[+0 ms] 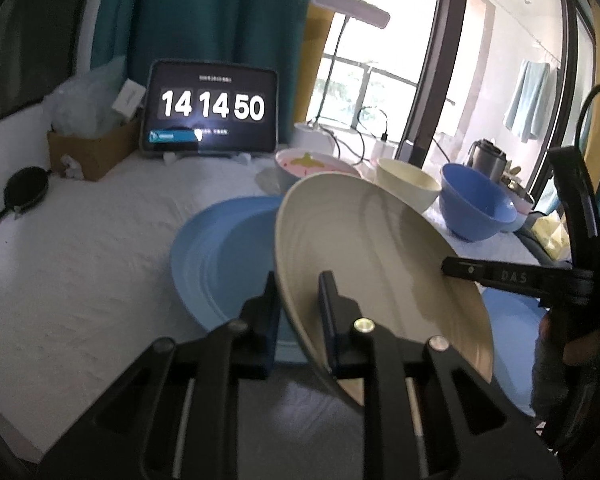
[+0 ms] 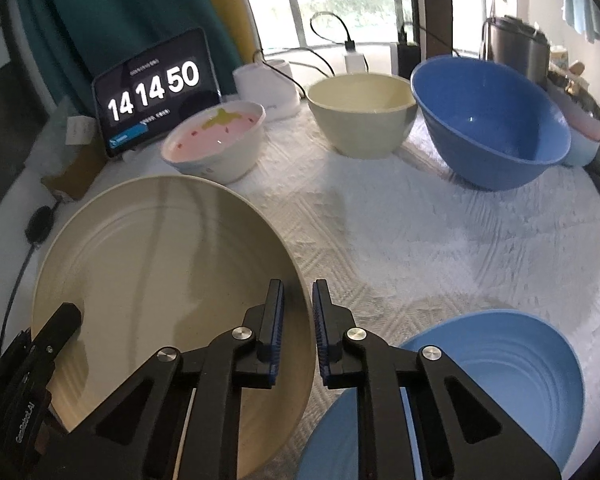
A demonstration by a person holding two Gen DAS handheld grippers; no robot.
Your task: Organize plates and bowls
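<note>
- Left wrist view: the left gripper (image 1: 298,280) is closed narrow on the near rim of the cream plate (image 1: 364,256); the right gripper (image 1: 446,268) pinches its opposite rim.
- The plate is lifted and tilted, face toward the left, its axis from lower right to upper left, above the table's near edge (image 2: 420,240).
- Step in hand, I judge: carrying it to stack. The light blue plate (image 2: 496,364) lies just beside, so the next move needs levelling and lowering together.

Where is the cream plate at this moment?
The cream plate is tilted, clamped at opposite rim edges by the left gripper and right gripper, with a blue plate beside it in both views.
</note>
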